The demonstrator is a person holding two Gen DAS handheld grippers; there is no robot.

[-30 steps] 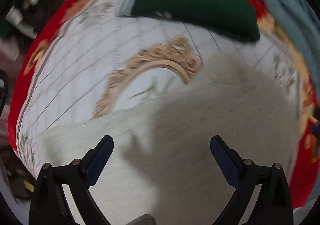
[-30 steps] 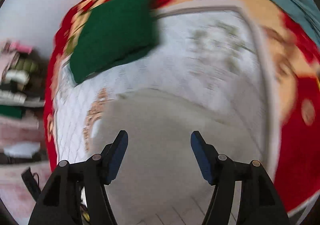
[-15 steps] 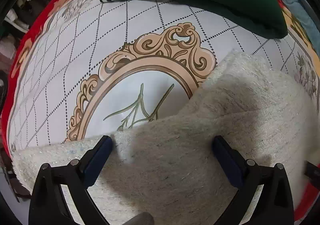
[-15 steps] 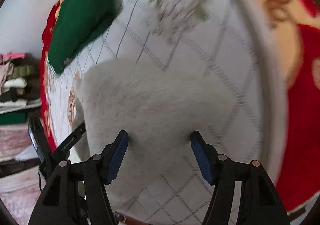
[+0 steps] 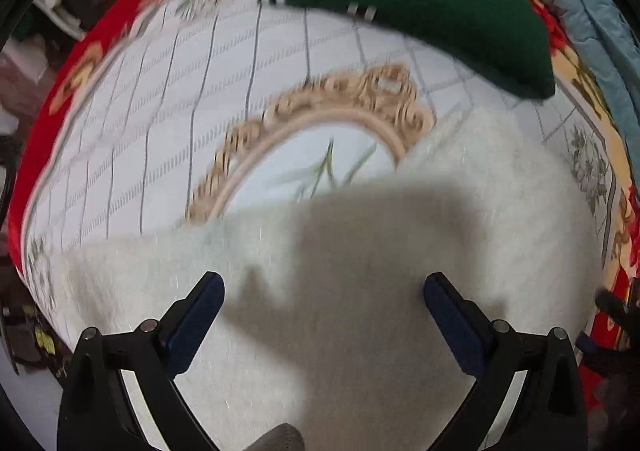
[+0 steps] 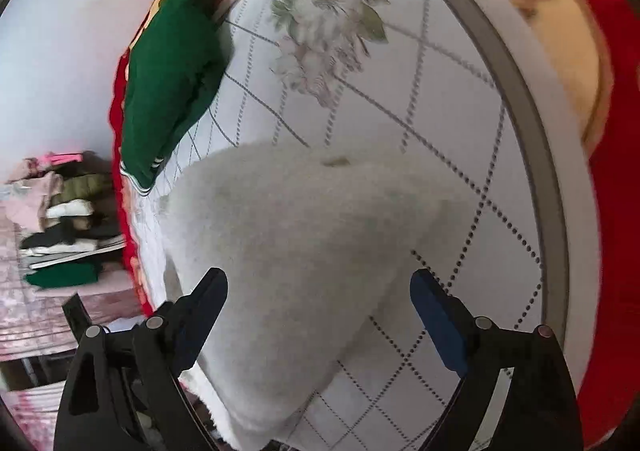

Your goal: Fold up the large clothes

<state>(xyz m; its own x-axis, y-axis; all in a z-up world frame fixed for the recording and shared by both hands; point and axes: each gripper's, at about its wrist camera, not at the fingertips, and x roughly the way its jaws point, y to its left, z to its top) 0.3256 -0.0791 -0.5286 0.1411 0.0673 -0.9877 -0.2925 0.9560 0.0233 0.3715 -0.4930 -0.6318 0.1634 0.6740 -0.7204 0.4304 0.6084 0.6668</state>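
A fuzzy off-white garment (image 5: 400, 251) lies spread on the patterned bedspread (image 5: 160, 111). It also shows in the right wrist view (image 6: 288, 235) as a rounded, folded mass. My left gripper (image 5: 324, 303) is open and empty, hovering over the garment's near part. My right gripper (image 6: 318, 299) is open and empty, above the garment near its right edge. A folded dark green garment (image 5: 420, 3) with white stripes lies at the far side of the bed, also seen in the right wrist view (image 6: 172, 79).
The bedspread has a red floral border (image 6: 612, 211) and a beige ornate oval (image 5: 320, 119) in the middle. A light blue quilt (image 5: 592, 11) lies at the far right. A pile of folded clothes (image 6: 60, 219) sits off the bed's left side.
Both grippers stay open. The left view has pulled back from the garment and risen. The right view has shifted so the white garment sits more centred under the fingers.
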